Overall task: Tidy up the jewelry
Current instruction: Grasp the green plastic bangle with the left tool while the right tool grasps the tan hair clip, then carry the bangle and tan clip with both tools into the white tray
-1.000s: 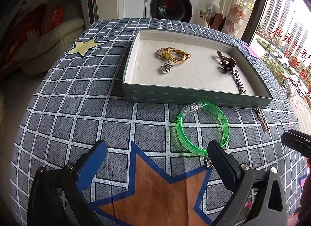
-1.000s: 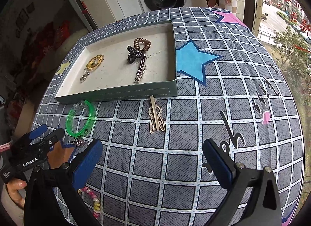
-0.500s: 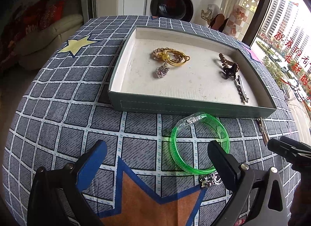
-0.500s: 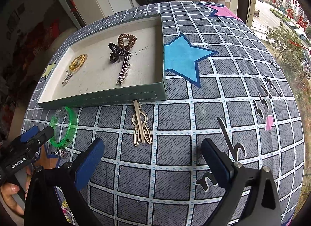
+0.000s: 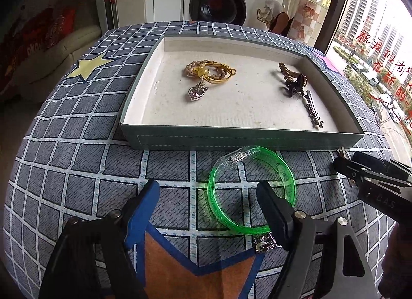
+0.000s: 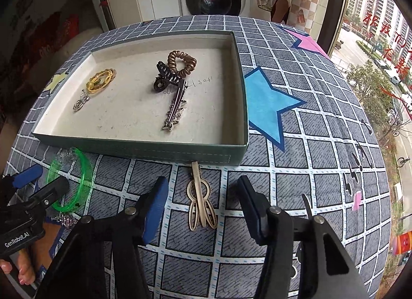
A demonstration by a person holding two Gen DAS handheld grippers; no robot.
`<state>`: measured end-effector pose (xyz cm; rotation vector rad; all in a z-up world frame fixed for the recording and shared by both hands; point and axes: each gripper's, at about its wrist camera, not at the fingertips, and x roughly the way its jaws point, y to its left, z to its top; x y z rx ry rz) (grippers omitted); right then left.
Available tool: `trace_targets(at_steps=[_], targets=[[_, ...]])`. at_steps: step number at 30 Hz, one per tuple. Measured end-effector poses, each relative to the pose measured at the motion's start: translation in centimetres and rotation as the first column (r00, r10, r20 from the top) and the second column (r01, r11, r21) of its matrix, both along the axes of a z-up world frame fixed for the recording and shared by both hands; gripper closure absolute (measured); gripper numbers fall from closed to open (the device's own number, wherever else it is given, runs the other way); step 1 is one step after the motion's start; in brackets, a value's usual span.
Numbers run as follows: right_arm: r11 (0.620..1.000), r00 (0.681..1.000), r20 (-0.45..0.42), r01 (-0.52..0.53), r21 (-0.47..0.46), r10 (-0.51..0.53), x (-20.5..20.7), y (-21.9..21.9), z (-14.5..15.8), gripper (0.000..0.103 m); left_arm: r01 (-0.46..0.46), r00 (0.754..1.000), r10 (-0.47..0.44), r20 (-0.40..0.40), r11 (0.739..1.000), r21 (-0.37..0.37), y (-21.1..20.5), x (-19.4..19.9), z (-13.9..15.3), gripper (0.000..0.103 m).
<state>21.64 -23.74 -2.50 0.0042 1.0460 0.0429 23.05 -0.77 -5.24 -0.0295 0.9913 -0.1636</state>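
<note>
A green plastic bangle (image 5: 213, 203) lies on the checked cloth in front of the shallow grey-green tray (image 5: 231, 137). My left gripper (image 5: 207, 188) hangs just over it, jaws closing. One finger is inside the ring, the other outside, and neither pad touches it. A beige metal hair clip (image 6: 200, 201) lies in front of the tray (image 6: 180, 152). My right gripper (image 6: 202, 184) straddles it, jaws closing, pads still apart from the clip. The tray holds gold hair ties (image 5: 208, 71), a heart pendant (image 5: 197, 91), a dark claw clip (image 6: 167, 77) and a silver star clip (image 6: 175, 111).
A small silver charm (image 5: 265, 241) lies against the bangle's near edge. The right gripper (image 5: 355, 167) shows at the right of the left wrist view. A washing machine (image 5: 217, 3) stands beyond the table, a sofa (image 5: 51, 49) at the left and a window at the right.
Both grippers moved forward and lower toward the cloth, and their jaws narrowed. The bangle's side now sits between the left fingers, and the beige clip between the right fingers.
</note>
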Motion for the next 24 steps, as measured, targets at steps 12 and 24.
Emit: trace_targets(at_steps=[12,24], targets=[[1.000,1.000,0.004,-0.024,-0.012,0.024,-0.5,1.1,0.2,0.083,0.070,0.997,-0.070,0.006,0.997,0.045,-0.8,-0.2,0.3,0.081],[0.988,1.000,0.006,0.004,0.156,-0.005,-2.1,-1.6,1.8,0.083,0.091,0.995,-0.089,0.048,0.995,-0.042,0.0,-1.6,2.1,0.083]])
